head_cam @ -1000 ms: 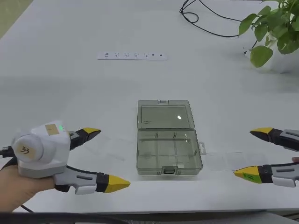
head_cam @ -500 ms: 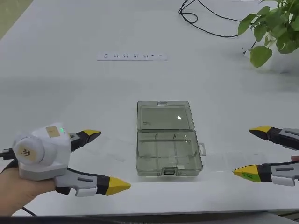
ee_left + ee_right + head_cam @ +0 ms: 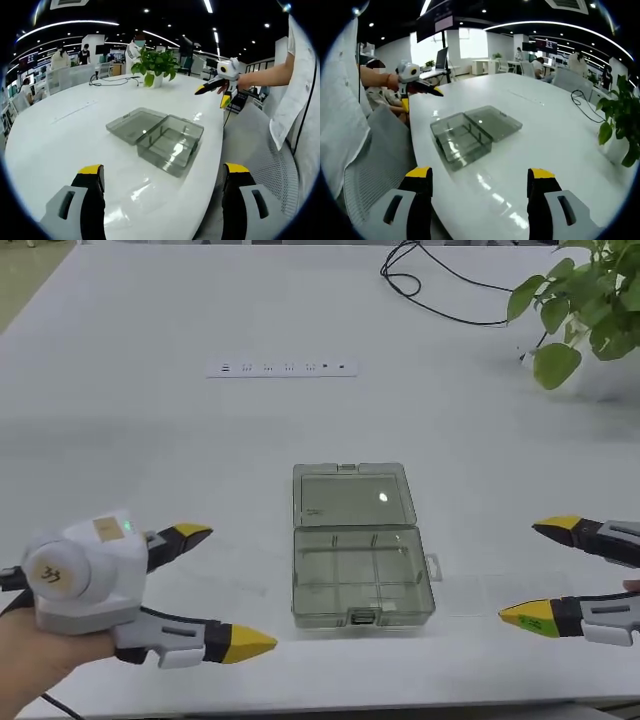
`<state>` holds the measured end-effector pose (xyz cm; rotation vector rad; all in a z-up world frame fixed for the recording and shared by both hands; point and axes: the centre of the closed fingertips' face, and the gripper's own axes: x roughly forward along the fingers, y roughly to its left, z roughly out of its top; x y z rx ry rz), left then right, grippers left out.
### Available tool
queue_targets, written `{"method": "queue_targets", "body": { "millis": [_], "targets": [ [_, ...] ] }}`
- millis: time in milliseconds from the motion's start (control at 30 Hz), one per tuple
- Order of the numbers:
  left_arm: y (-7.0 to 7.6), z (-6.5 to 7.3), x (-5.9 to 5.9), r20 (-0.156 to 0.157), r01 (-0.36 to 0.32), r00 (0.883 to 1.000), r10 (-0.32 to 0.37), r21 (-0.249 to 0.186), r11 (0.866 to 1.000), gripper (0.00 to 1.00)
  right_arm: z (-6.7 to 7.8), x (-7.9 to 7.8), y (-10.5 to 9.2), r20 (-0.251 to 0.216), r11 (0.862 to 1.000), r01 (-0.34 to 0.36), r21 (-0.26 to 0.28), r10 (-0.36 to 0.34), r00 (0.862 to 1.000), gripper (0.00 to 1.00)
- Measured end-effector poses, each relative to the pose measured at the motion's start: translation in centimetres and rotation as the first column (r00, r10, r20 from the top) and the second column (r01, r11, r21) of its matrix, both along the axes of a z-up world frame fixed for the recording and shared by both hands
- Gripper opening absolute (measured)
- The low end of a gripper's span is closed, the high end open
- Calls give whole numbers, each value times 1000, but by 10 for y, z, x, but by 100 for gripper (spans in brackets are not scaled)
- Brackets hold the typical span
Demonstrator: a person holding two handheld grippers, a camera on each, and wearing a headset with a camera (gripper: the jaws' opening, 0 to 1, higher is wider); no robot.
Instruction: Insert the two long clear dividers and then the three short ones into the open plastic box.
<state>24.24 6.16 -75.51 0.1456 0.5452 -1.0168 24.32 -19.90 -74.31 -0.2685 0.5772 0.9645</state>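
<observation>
I am holding my left gripper [image 3: 238,587] low over the white table [image 3: 120,450], with its yellow-tipped jaws spread wide and gripping nothing. Far behind it a white power strip [image 3: 282,368] is lying flat. The open plastic box [image 3: 362,580] is sitting mid-table near the front edge, its lid [image 3: 352,495] lying back flat. A black cable [image 3: 430,295] is curling at the far edge. Faint clear dividers [image 3: 490,587] are lying flat between the box and my right gripper [image 3: 520,571], whose jaws are also gaping wide and empty. A potted plant [image 3: 580,300] is standing at the far right.
</observation>
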Motion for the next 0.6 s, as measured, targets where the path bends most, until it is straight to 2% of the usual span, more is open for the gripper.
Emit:
{"method": "queue_targets", "body": {
  "millis": [433,600],
  "targets": [
    [10,-5,1,-23,-31,999,31,22,999,100,0,2,2,1,1000,0,8,0,1000,78],
    [16,-7,6,-32,-57,998,58,31,998,100,-1,2,3,-3,1000,0,11,0,1000,78]
  ]
}}
